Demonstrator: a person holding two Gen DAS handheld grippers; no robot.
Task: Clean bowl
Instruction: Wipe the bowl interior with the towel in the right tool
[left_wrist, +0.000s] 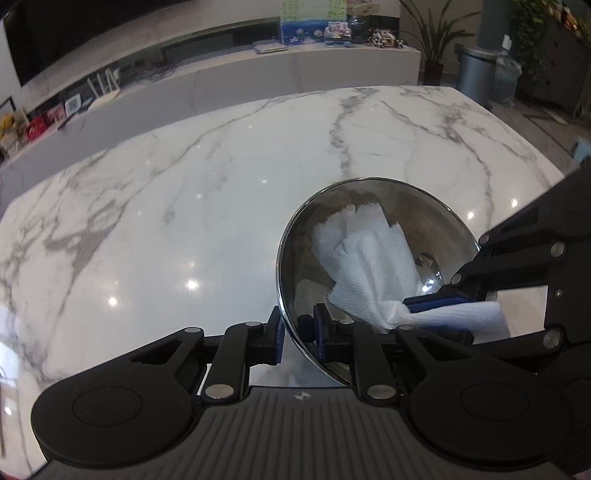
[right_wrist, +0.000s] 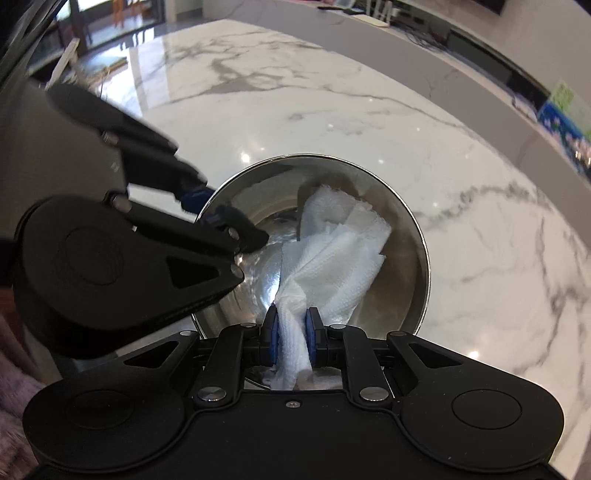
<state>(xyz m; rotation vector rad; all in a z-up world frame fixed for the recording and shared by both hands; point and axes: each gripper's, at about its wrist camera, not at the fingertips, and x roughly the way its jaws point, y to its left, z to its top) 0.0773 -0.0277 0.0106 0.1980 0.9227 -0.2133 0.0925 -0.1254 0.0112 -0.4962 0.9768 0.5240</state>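
A shiny steel bowl (left_wrist: 424, 221) (right_wrist: 399, 236) stands on the white marble table (left_wrist: 184, 184) (right_wrist: 332, 110). My left gripper (left_wrist: 298, 332) (right_wrist: 212, 210) is shut on the bowl's near rim, one finger outside and one inside. A crumpled white paper towel (left_wrist: 369, 258) (right_wrist: 332, 258) lies inside the bowl against its wall and floor. My right gripper (right_wrist: 291, 332) (left_wrist: 439, 314) reaches in over the rim and is shut on the towel's bunched end, which sticks out behind the blue pads (right_wrist: 272, 332).
The marble table stretches far to the left and beyond the bowl. Behind it runs a low marble ledge (left_wrist: 221, 74) with boxes and books. A metal bin (left_wrist: 474, 74) and a potted plant (left_wrist: 434, 44) stand at the far right.
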